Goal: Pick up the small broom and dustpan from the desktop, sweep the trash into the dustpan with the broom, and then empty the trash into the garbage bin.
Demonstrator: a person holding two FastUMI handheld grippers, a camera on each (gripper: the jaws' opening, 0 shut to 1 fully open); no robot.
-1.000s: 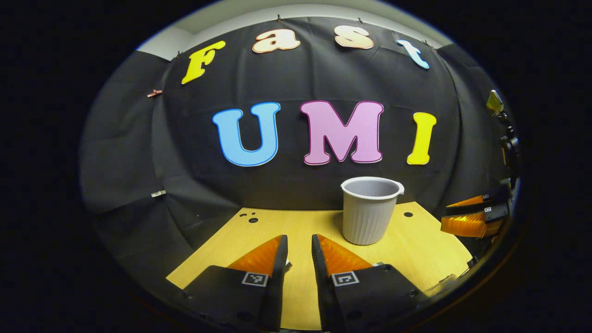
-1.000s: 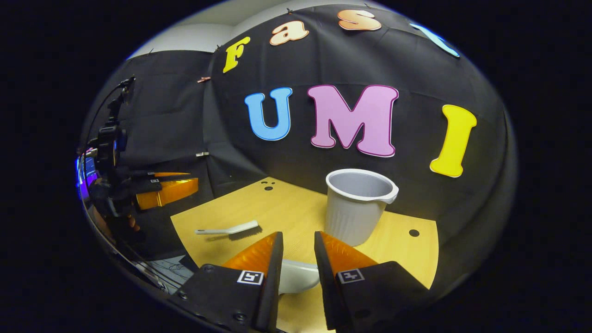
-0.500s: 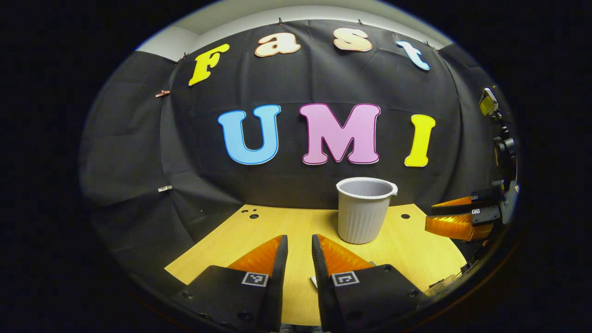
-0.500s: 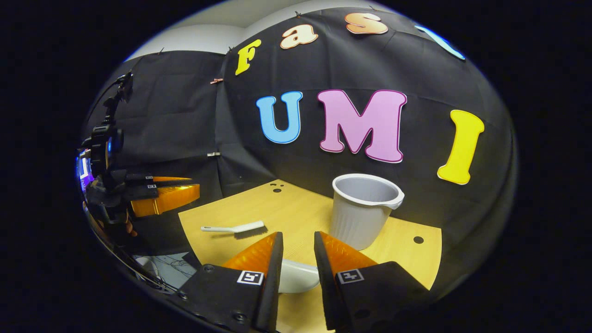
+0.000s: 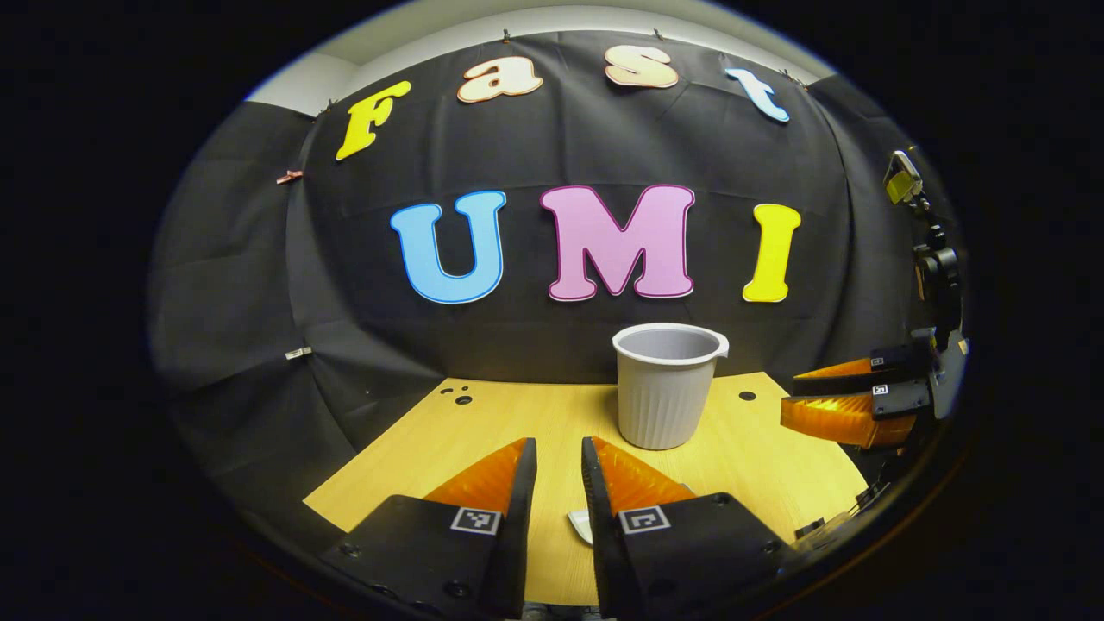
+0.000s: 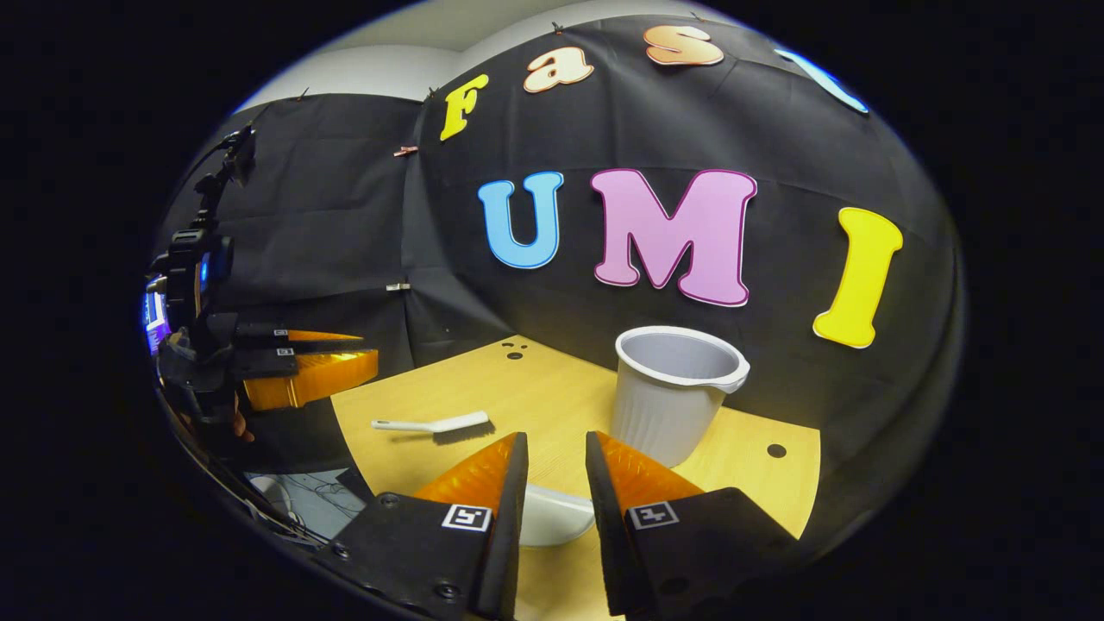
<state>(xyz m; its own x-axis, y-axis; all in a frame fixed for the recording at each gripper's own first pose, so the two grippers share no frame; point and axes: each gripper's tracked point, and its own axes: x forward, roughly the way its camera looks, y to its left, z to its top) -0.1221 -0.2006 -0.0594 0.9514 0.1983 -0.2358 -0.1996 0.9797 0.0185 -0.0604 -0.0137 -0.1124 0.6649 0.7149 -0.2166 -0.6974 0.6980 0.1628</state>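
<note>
A small white broom (image 6: 435, 424) with dark bristles lies flat on the wooden desktop (image 6: 552, 392), left of my right gripper (image 6: 552, 448). The white dustpan (image 6: 552, 516) rests on the desk just beyond and below the right fingers, partly hidden by them. The right jaws stand nearly together with nothing between them. My left gripper (image 5: 556, 453) hovers over the near desk, jaws likewise close together and empty; a white edge (image 5: 578, 523) peeks out beside its right finger. The grey ribbed garbage bin (image 5: 664, 388) stands upright at the back, also seen as the bin (image 6: 668, 392).
The right gripper (image 5: 849, 397) hangs at the desk's right edge, and the left gripper (image 6: 302, 362), held by a hand, hangs off its left edge. Small round holes (image 5: 461, 397) mark the desk's far corners. Black cloth walls close the back and sides.
The left gripper has pulled back a little, so the bin looks smaller and sits further left. The right gripper shifted slightly; broom and dustpan have not moved.
</note>
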